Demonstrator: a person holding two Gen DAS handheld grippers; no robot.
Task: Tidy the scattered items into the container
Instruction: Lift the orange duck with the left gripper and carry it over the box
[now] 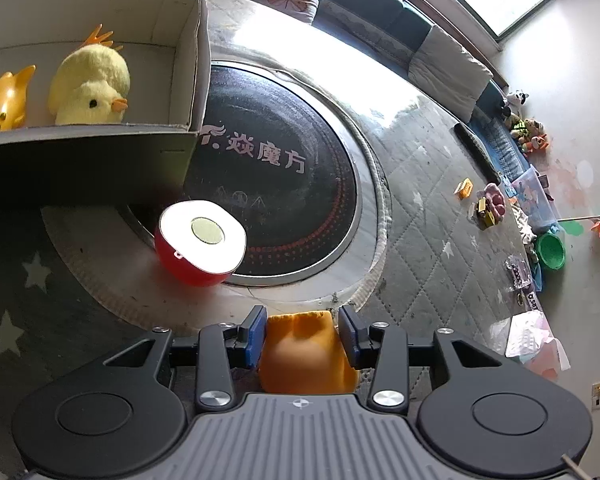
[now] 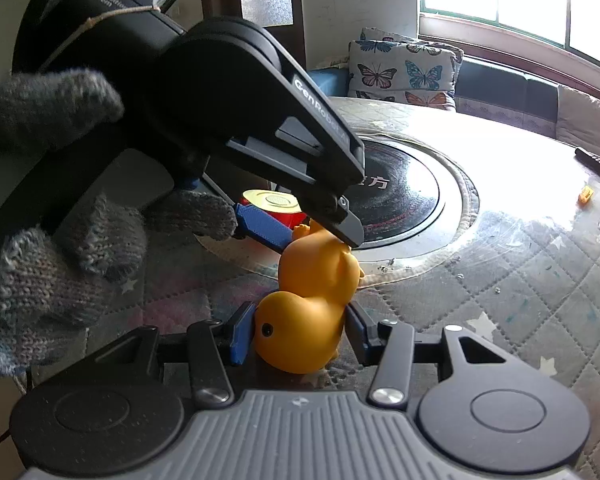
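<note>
1. Orange rubber duck [image 1: 304,350] between the blue pads of the left gripper [image 1: 303,336], seen from the left wrist; jaws spread wide, a sliver of daylight at each side, no squeeze apparent. Cardboard box [image 1: 188,60] up and to the left, already housing a yellow plush chick [image 1: 90,88] and a golden toy [image 1: 4,100]. Red toy apple half [image 1: 200,240] on the table between box and jaws.

2. Same rubber duck [image 2: 308,304] from the right wrist: head clamped in the right gripper [image 2: 300,336], body running up and away toward the left gripper [image 2: 320,232], its fingers flanking the tail end. Gloved hand [image 2: 52,240] behind that tool. Handover apparently complete; right hand now the carrier, box out of this view.
</note>
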